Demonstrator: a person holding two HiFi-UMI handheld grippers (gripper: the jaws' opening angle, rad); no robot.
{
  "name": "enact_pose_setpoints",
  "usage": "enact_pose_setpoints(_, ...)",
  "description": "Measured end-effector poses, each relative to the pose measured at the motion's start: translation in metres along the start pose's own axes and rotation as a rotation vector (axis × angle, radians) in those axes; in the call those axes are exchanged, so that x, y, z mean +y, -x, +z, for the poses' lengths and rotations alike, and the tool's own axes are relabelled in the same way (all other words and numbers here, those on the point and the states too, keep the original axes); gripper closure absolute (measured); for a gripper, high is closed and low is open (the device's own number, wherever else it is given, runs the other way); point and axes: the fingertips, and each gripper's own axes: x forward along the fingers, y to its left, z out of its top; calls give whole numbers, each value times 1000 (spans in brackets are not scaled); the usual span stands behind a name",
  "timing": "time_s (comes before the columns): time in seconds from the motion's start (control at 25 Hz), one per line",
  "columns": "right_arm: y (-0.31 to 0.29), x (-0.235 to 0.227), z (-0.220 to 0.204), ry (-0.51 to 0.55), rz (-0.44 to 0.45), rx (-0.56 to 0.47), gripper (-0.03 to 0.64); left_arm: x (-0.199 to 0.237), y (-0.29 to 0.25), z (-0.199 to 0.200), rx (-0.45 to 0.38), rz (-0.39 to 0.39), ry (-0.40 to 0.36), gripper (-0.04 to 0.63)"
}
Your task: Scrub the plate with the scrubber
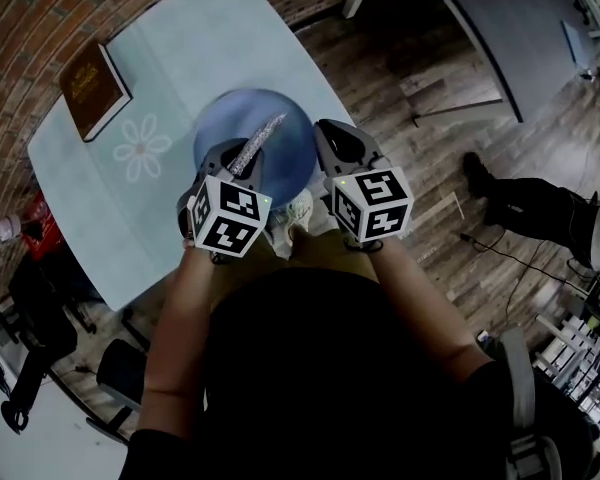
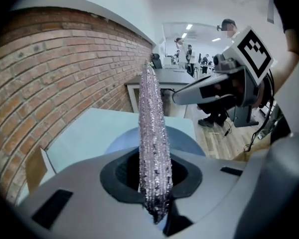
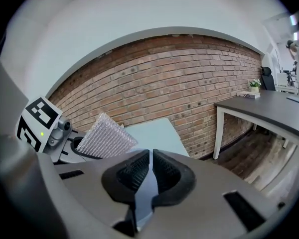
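**Head view:** Finds a round blue plate (image 1: 280, 133) at mid-frame on a pale blue table (image 1: 180, 58), with a brown hardback book (image 1: 94, 89) at upper left. Shows the left gripper (image 1: 238, 168) just below the plate's centre, clenched on a flat silvery mesh scrubber (image 1: 256, 144) angled up and right across the blue surface. Places the right gripper (image 1: 332, 143) at the plate's right edge.

**Left gripper view:** Looks along jaws clamped on the scrubber (image 2: 153, 143), seen edge-on and standing up the middle of the frame. Catches a slice of the plate (image 2: 184, 138) behind it and the other gripper (image 2: 182, 97) reaching in from centre right. Cannot settle from here any contact between mesh and plate.

**Right gripper view:** Shows jaws drawn nearly together on a thin blue strip (image 3: 148, 193) at lower centre, by all appearance the plate's rim, and so grasping the plate. Picks up the scrubber's broad quilted face (image 3: 103, 136) at left of centre, with the table (image 3: 152, 131) beyond.

Appears to catch the opening of the scrub, with plate steadied on one side and scrubber poised over it. Calls next for laying the mesh flat against the plate's face and rubbing back and forth under steady pressure, with a firm hold on the rim against sliding.
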Motion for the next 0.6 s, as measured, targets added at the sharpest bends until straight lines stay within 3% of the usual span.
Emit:
enact_pose_setpoints(0.32, 12, 39, 32, 69, 27, -55, 569, 24, 55, 25, -193, 102, 28, 517)
enact_pose_setpoints(0.6, 19, 74, 70, 110, -5, -127, 569, 56, 109, 43, -340, 163, -21, 517)
